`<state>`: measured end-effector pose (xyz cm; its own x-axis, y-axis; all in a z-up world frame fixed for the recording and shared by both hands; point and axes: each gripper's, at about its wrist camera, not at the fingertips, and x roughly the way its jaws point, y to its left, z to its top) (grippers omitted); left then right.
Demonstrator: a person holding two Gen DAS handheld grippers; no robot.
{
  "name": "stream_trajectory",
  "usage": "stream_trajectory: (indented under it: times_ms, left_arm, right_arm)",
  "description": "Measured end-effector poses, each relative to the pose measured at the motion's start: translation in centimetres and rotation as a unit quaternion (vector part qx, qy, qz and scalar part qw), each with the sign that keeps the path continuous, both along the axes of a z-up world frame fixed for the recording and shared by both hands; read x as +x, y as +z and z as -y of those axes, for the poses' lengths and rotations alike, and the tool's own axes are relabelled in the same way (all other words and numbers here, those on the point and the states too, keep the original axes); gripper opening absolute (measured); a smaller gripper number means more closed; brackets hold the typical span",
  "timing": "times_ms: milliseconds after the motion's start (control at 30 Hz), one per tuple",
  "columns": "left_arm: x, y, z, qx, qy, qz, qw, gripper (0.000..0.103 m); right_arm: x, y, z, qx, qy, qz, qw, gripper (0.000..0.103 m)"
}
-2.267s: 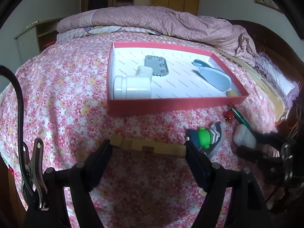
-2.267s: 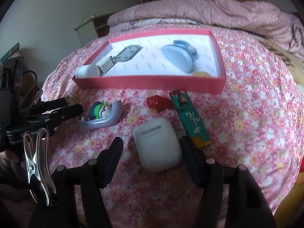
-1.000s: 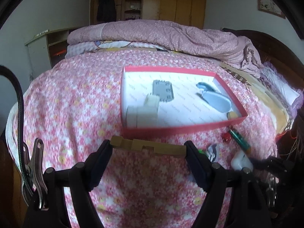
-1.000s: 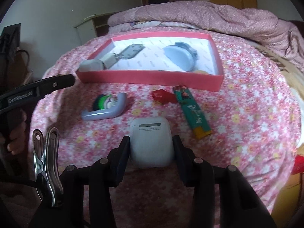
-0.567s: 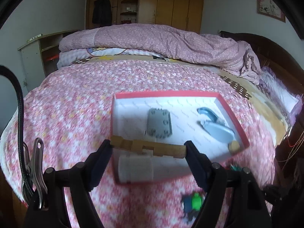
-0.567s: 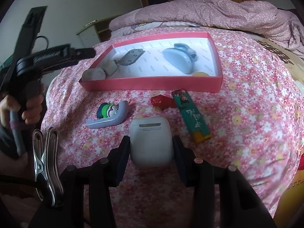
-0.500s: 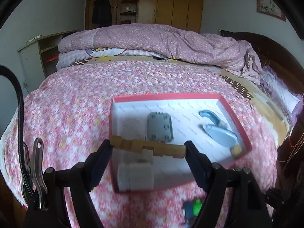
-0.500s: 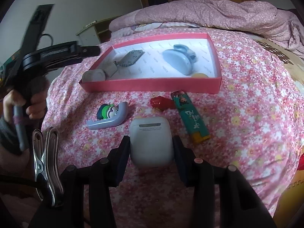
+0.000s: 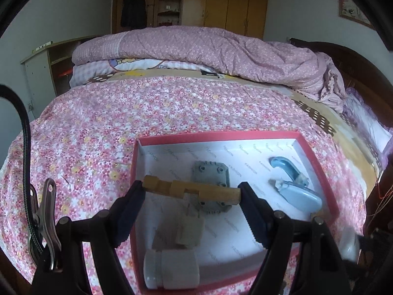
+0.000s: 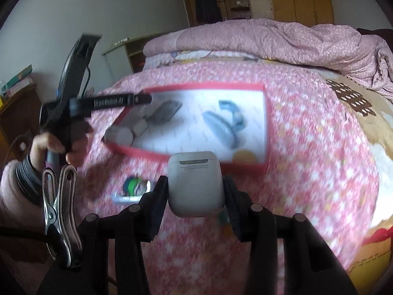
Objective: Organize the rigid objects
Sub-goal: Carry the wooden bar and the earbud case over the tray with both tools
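Note:
My left gripper [image 9: 191,193] is shut on a notched wooden block [image 9: 191,191] and holds it above the red box [image 9: 316,164]. The box has a white floor and holds a grey plate [image 9: 211,172], a white jar [image 9: 172,268] and a blue clip [image 9: 294,186]. My right gripper [image 10: 195,191] is shut on a white earbud case [image 10: 195,184], lifted above the bed in front of the red box [image 10: 265,127]. The left gripper's finger [image 10: 118,102] shows over the box's left end. A green and blue toy [image 10: 133,186] lies on the bedspread, blurred.
The bed is covered by a pink floral spread [image 9: 86,132]. A rolled pink quilt [image 9: 208,49] lies at the far end. A bedside cabinet [image 9: 44,73] stands at the left. Wardrobes [image 9: 233,2] line the back wall. A dark headboard [image 9: 356,73] is at the right.
My left gripper has carried the wooden block forward over the box. My right gripper has lifted the earbud case off the bed and moved toward the box.

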<state>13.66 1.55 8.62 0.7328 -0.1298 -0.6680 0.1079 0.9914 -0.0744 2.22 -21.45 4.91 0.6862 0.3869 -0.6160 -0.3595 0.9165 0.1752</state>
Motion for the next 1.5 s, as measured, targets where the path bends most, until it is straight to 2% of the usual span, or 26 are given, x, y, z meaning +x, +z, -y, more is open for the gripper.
stream_trajectory:
  times_ms: [133, 500, 800, 1067, 1267, 1500]
  left_arm:
    - [1.1, -0.4, 0.1, -0.003, -0.002, -0.010, 0.9999, 0.081]
    - [3.4, -1.2, 1.0, 0.004, -0.001, -0.024, 0.9997, 0.081]
    - [5.3, -2.2, 1.2, 0.010, 0.005, -0.041, 0.9991, 0.081]
    - [6.6, -2.3, 1.1, 0.005, 0.013, -0.060, 0.9981, 0.081]
    - [6.6, -2.5, 1.5, 0.020, 0.010, -0.070, 0.9973, 0.081]
    - [6.4, -2.5, 1.8, 0.030, 0.009, -0.070, 0.9970, 0.081]
  right_arm:
    - [2.1, 0.4, -0.1, 0.018, -0.003, -0.004, 1.000, 0.046]
    - [5.5, -1.1, -1.9, 0.006, 0.017, -0.032, 0.999, 0.046]
    - [7.6, -2.6, -1.6, 0.000, 0.005, -0.042, 0.999, 0.043]
    - [8.4, -2.5, -1.2, -0.003, -0.003, -0.028, 1.000, 0.043]
    - [9.0, -3.0, -0.7, -0.021, -0.025, -0.021, 0.999, 0.039]
    - [9.1, -3.0, -0.4, -0.014, -0.033, -0.018, 0.999, 0.039]
